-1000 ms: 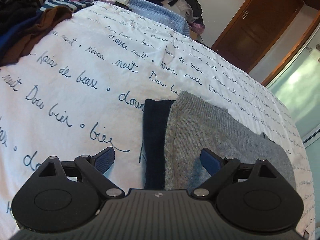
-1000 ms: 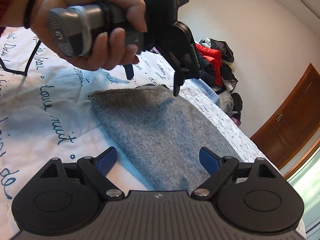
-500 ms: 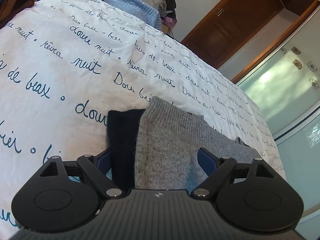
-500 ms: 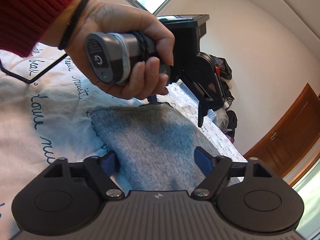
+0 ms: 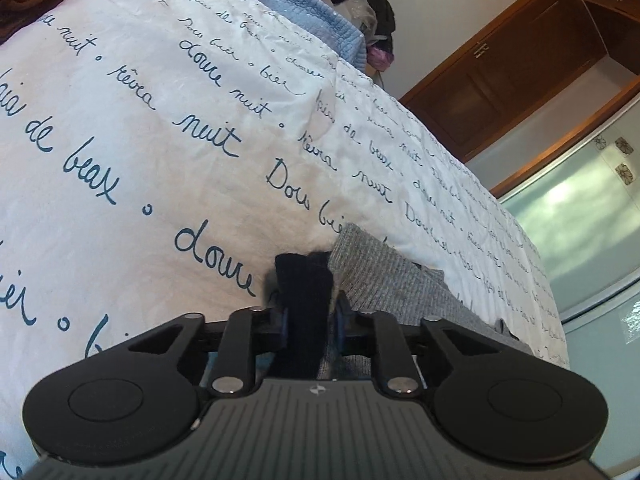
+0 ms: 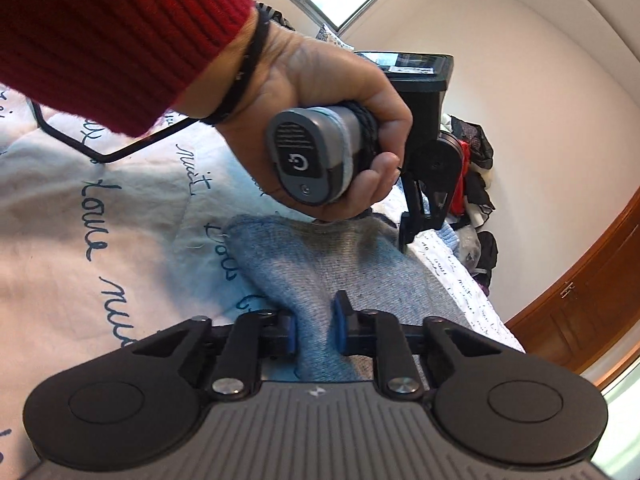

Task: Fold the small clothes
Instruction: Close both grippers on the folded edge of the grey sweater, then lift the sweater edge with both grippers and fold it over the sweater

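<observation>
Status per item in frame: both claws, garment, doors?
left claw: just closed, pinching the dark cuff of the garment
right claw: just closed, pinching a fold of the grey knit garment
grey knit garment: lying on the bedspread, bunched at both grips
wooden doors: shut

Left gripper (image 5: pixel 310 318) jaws just closed, clamped on cloth at 12 o'clock of its body; right gripper (image 6: pixel 314 326) jaws likewise just closed on a fold; left hand (image 6: pixel 320 128), red sleeve (image 6: pixel 104 32) at 10 o'clock, fisted round its gripper's handle.
</observation>
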A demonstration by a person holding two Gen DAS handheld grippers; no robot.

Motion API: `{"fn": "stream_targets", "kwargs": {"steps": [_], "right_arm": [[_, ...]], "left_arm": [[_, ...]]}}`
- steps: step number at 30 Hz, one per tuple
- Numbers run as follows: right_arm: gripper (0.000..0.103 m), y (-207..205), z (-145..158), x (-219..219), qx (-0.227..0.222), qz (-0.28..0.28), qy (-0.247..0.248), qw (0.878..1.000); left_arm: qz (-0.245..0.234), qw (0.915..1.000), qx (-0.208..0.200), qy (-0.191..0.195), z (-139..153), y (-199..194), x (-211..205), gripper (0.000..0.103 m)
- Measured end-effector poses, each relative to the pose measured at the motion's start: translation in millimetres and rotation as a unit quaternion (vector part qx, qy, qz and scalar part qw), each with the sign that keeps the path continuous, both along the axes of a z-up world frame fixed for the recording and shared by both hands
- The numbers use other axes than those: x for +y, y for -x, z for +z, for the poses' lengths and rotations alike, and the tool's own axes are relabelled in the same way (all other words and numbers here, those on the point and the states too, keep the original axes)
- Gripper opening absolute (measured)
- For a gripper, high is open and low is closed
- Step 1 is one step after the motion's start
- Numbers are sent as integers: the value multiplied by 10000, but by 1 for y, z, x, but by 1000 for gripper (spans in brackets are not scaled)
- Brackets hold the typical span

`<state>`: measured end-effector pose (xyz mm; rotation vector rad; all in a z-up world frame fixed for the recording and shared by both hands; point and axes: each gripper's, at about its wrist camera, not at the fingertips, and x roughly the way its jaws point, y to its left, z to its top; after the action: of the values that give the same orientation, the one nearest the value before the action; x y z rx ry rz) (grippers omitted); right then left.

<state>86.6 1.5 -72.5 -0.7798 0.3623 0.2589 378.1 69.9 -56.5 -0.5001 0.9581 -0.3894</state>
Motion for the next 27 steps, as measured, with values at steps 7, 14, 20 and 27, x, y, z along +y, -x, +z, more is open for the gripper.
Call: {"fn": "stream_targets", "kwargs": {"steps": [7,14,20,27], "right_arm": [[8,-3,16,-16,139,-5,-538,9985],[8,5,37,-40,-121,-129,-1116,9936],[8,17,54,-61,-187,-217,-1364,9902],[8,32,71,-96,-328,-460,-1886,9804]], "left_arm": [[93,9980,-242,-571,19,13,-15,13],[200,9960,-481,-721,52,27,-24,12],[278,9936,-569,-931,78,38,-42,12],[222,9905,-800,-1095,109,54,-72,12]]}}
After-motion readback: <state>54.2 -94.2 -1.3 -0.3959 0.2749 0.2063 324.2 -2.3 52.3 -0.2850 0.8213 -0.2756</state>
